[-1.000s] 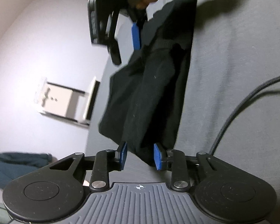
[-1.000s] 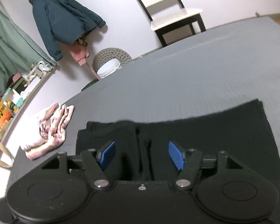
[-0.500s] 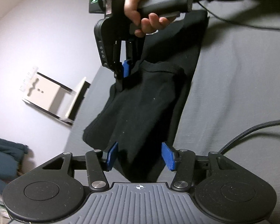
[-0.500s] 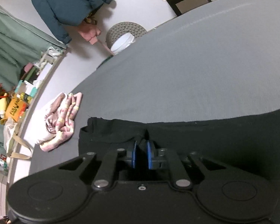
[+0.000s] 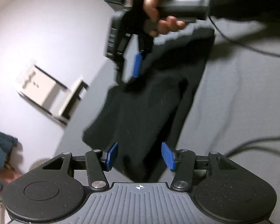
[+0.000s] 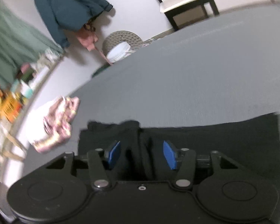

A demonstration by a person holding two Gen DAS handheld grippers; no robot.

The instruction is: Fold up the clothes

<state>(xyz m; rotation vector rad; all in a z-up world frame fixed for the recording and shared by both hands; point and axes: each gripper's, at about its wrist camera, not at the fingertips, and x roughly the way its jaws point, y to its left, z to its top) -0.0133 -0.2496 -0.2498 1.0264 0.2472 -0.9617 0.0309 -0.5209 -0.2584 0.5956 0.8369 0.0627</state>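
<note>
1. Left gripper (image 5: 139, 155), left wrist view: blue pads spread wide, nothing pinched. Black garment (image 5: 149, 100) lies directly ahead on the grey bedcover (image 5: 233, 97), its near end running in between the two pads; contact with either pad can't be confirmed.
2. Same view, far end of the garment: right gripper (image 5: 129, 69) held by a hand (image 5: 162, 16), tips down at the cloth edge. Only one blue pad is clear from here and motion blur is heavy. A cable (image 5: 255, 141) trails off to the right of the left gripper, clear of the fabric.
3. Right gripper (image 6: 142, 155), right wrist view: pads apart, released. A raised fold of the black garment (image 6: 205, 140) stands between them, touching neither as far as I can see. Garment spreads right of the tool; a pink-and-white cloth pile (image 6: 55, 123) sits off to the left on the bedcover (image 6: 196, 78), well apart.
4. Judgement: both ends let go, so the step looks like re-gripping or tidying a fold. To do it well: bring each tool down square on an edge, bite through all layers and not only the top one, close both before lifting, and keep the two ends level so the fold line stays straight. Keep the cable off the cloth.
</note>
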